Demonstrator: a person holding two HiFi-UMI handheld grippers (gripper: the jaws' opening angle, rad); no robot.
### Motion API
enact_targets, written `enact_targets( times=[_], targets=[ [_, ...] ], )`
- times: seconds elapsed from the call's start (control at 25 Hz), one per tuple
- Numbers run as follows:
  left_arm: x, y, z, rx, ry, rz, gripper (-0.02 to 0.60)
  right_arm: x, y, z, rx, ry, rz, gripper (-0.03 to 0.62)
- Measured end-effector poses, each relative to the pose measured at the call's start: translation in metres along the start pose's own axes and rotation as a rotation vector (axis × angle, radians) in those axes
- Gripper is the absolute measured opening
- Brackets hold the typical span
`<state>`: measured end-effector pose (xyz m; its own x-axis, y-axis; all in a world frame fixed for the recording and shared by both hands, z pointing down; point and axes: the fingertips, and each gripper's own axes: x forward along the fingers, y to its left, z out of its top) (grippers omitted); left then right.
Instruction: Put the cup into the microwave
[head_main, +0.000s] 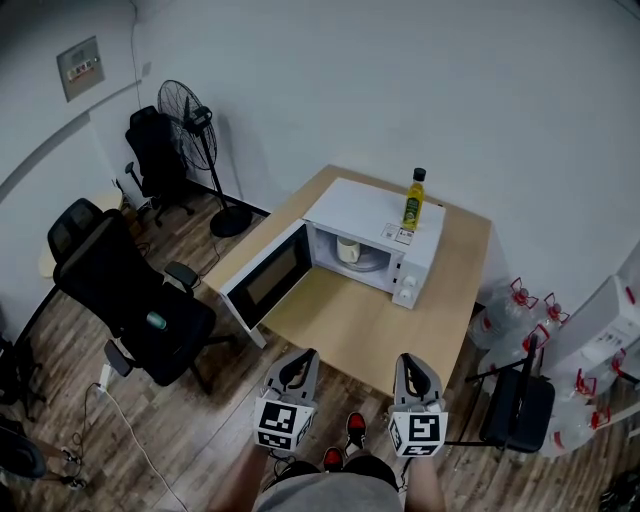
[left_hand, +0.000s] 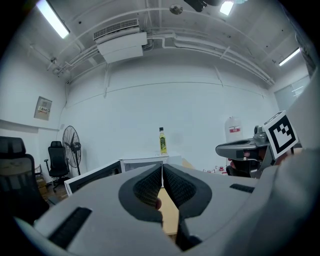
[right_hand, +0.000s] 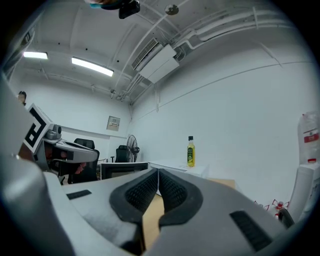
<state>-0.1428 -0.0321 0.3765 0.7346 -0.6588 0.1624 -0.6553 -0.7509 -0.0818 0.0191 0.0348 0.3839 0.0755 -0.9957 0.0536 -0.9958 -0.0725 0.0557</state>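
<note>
A white microwave (head_main: 372, 214) stands on a wooden table (head_main: 350, 330) with its door (head_main: 267, 276) swung open to the left. A pale cup (head_main: 347, 249) sits inside the cavity on the turntable. My left gripper (head_main: 303, 366) and right gripper (head_main: 413, 371) hover side by side short of the table's front edge, both pointing at the microwave and well apart from it. In the left gripper view the left gripper (left_hand: 162, 168) has its pads together with nothing between them. The right gripper (right_hand: 157, 173) is likewise shut and empty in its own view.
A yellow-green bottle (head_main: 413, 199) stands on top of the microwave. Black office chairs (head_main: 130, 300) and a floor fan (head_main: 195, 130) are on the left. Water jugs (head_main: 510, 310) and a black stool (head_main: 515, 405) crowd the right side of the table.
</note>
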Motion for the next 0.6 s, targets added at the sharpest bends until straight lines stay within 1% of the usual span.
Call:
enact_targets(
  times=[0.16,0.6],
  targets=[
    [-0.0027,0.0003,-0.0005,-0.002,-0.002,-0.001,0.029,-0.0017,0.0045,0.0018,-0.029,-0.003,0.006,0.018],
    [0.0005,0.0015,-0.0015,0.001,-0.002,-0.005,0.029,-0.0009,0.0049,-0.0022,-0.011,0.007,0.000,0.018]
  ],
)
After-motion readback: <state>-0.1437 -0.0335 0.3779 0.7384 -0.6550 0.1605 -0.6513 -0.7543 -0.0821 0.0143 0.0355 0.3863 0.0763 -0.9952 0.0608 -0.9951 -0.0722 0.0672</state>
